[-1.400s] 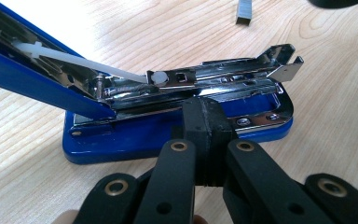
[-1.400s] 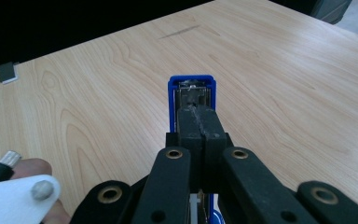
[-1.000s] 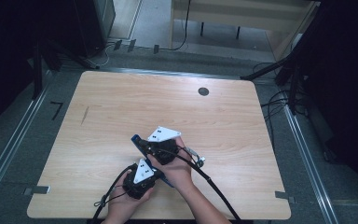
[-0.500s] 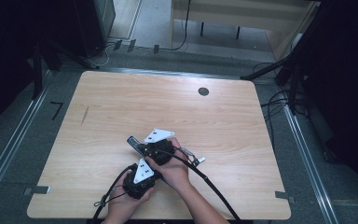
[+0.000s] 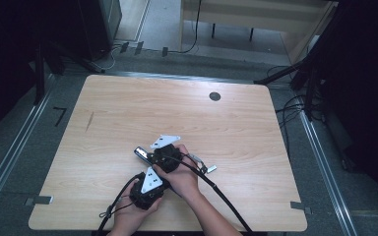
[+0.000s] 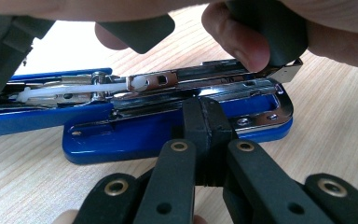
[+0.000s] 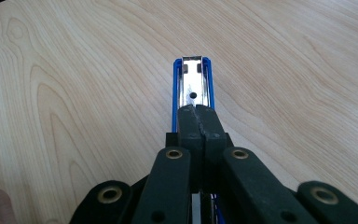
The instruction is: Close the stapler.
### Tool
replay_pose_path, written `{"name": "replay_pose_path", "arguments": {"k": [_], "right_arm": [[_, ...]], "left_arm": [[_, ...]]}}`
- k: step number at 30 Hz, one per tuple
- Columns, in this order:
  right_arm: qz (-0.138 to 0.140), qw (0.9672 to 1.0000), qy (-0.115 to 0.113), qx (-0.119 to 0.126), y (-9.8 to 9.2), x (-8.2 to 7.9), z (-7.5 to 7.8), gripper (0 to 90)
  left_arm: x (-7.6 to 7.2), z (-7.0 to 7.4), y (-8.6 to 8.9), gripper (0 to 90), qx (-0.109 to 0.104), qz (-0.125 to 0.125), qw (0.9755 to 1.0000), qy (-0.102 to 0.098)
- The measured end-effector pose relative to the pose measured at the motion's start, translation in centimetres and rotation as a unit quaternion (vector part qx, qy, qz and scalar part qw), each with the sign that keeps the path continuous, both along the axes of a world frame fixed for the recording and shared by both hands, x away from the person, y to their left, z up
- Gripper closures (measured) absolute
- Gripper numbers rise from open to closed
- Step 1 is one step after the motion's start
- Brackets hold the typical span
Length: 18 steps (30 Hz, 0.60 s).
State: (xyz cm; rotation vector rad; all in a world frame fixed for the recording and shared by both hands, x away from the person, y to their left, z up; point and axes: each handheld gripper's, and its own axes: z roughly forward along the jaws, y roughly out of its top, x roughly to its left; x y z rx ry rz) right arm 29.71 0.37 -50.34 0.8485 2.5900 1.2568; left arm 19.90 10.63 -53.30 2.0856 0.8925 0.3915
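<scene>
High view: on the wooden table (image 5: pixel 128 113) both hands work in the lower middle of the frame. The right gripper (image 5: pixel 163 158) sits just above and to the right of the left gripper (image 5: pixel 147 189), and beyond it the metal end of a blue stapler (image 5: pixel 141 153) pokes out toward the upper left. Compared with a second ago, the right gripper has sunk a little toward the tabletop and the stapler's tip lies flatter and lower; the left one has not shifted. That reads as pressing the opened stapler down onto the table, probably to steady it for loading or closing.

Left gripper view: the left gripper (image 6: pixel 208 116) has its jaws pressed together, pads touching, with their tips against the blue base of the stapler (image 6: pixel 177 133), which runs across the middle of the frame. Nothing seems clamped between the pads. The stapler's metal magazine is exposed, with a white pusher at the left. Fingers and black parts of the other gripper crowd the top edge, touching the magazine's right end.

Right gripper view: the right gripper (image 7: pixel 197 119) is likewise closed, pads meeting at centre frame. The stapler (image 7: pixel 193 84) stretches away beyond the tips, its shiny channel between blue sides. Whether the pads pinch its near end I cannot tell.
</scene>
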Motion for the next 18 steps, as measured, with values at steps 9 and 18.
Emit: {"name": "replay_pose_path", "arguments": {"k": [9,18], "right_arm": [[-0.014,0.9995,-0.022,0.020,-1.6,-0.4,1.3,90.0],[-0.032,0.9983,-0.037,0.031,-5.0,-1.0,2.3,90.0]], "left_arm": [[0.0,0.0,0.0,90.0,-0.001,0.001,1.0000,0.001],[0.0,0.0,0.0,90.0,-0.001,0.000,1.0000,0.001]]}}
